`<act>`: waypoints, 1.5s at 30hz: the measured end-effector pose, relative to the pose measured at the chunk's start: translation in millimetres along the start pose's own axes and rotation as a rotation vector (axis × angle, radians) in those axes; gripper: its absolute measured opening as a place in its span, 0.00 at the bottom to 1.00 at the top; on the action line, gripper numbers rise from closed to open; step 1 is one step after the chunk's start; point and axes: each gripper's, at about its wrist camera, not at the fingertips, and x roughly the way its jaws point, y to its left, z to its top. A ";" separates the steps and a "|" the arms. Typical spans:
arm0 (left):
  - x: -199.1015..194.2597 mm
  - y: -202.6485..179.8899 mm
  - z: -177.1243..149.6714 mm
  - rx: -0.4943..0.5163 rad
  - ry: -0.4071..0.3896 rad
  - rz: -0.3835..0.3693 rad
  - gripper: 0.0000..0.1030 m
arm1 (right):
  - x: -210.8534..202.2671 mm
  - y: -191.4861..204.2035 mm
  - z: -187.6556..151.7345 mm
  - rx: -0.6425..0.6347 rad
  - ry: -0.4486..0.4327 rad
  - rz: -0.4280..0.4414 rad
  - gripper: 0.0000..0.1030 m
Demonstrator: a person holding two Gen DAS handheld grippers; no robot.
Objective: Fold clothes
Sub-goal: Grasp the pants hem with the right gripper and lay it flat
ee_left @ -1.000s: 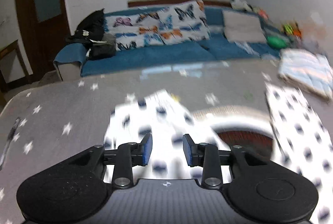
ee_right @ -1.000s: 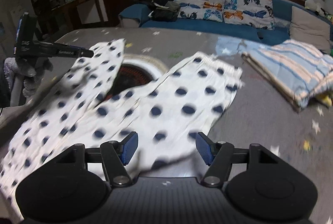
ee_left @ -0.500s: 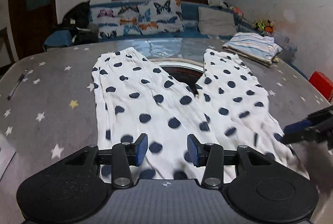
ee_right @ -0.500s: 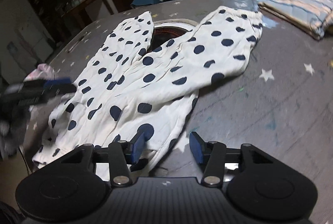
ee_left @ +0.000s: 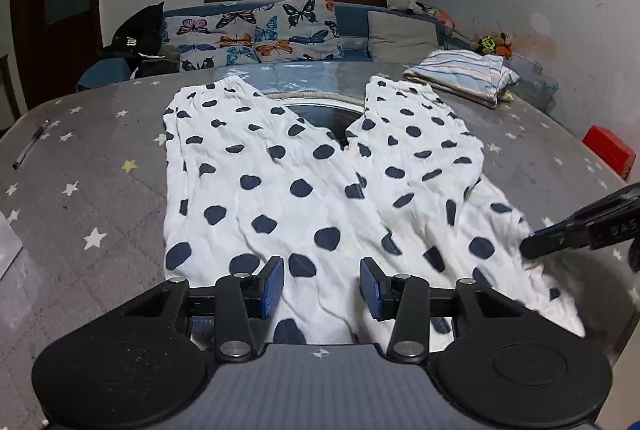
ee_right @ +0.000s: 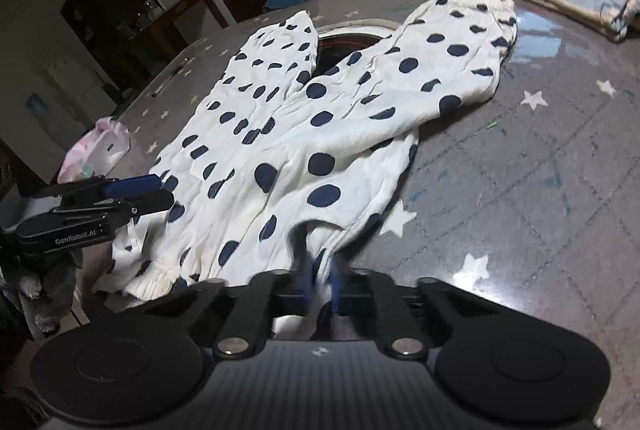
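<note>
White trousers with dark blue dots (ee_left: 320, 182) lie flat on the grey star-patterned table (ee_left: 92, 182), legs pointing away, waistband at the near edge. My left gripper (ee_left: 322, 286) is open over the waistband, jaws apart with cloth under them. In the right wrist view the trousers (ee_right: 320, 134) spread to the far left. My right gripper (ee_right: 320, 282) is shut on the waistband's right corner, which bunches up between the blue pads. The left gripper also shows at the left edge of that view (ee_right: 132, 196). The right gripper's tip shows in the left view (ee_left: 576, 234).
A folded striped cloth (ee_left: 460, 74) lies at the table's far right. A pen (ee_left: 30, 144) lies at the left, a red box (ee_left: 608, 150) at the right edge. A pink-white bundle (ee_right: 96, 150) sits near the left edge. A sofa with butterfly cushions (ee_left: 260, 34) stands behind.
Both grippers came down to the near waistband. The right gripper closed on the right corner of the waistband. The left gripper stayed open.
</note>
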 end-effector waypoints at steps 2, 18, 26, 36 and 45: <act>-0.7 2.0 -3.4 -0.001 0.005 0.002 0.44 | -10.5 4.9 -3.3 -0.018 -0.024 -0.009 0.04; -16.2 1.2 -7.3 0.039 -0.004 -0.022 0.44 | -44.5 1.7 1.5 -0.084 -0.050 -0.158 0.26; -10.1 5.0 -18.7 0.010 0.042 -0.012 0.44 | 13.2 -12.6 46.5 -0.144 -0.065 -0.177 0.34; -28.2 17.7 -35.6 -0.015 0.049 -0.015 0.45 | 30.9 -32.3 52.4 -0.221 -0.046 -0.284 0.35; -47.0 10.6 -32.2 0.001 0.025 -0.030 0.45 | 3.8 3.9 32.8 -0.310 -0.057 -0.209 0.40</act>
